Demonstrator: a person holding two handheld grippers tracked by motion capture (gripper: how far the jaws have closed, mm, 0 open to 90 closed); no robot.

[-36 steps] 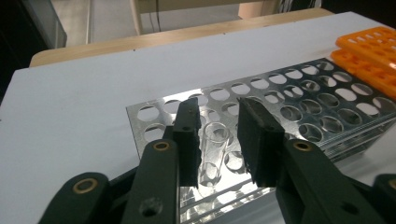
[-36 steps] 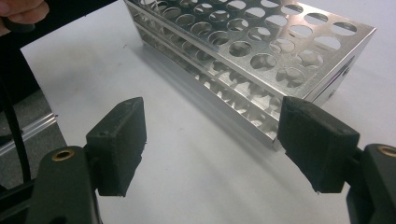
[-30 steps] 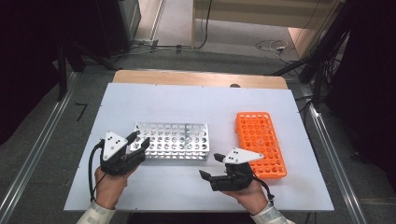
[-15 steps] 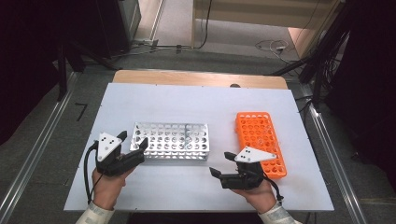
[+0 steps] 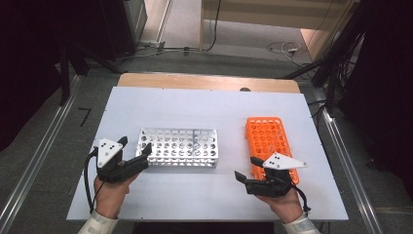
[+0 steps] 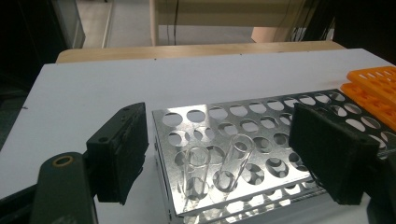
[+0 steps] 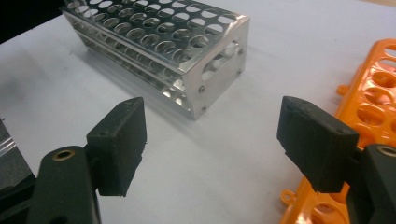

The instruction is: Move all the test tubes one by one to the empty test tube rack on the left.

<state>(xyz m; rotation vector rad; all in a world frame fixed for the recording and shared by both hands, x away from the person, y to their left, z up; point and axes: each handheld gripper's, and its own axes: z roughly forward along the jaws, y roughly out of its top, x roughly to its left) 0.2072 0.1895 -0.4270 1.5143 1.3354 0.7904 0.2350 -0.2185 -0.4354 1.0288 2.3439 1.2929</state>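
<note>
Metal rack (image 5: 178, 146), shiny silver, perforated top with rows of round holes, lies flat near the table's middle-left, long side across. Two clear empty tubes (image 6: 217, 168) stand in holes at its left end, side by side, one upright, the other tilted. Orange rack (image 5: 271, 142), plastic, many round holes, lies flat to the right, well apart, long side running away from the person.

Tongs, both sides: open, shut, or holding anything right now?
Left tongs: open, empty, jaws either side of two glass tubes in the metal rack.
Right tongs: open, empty, over bare table.
</note>
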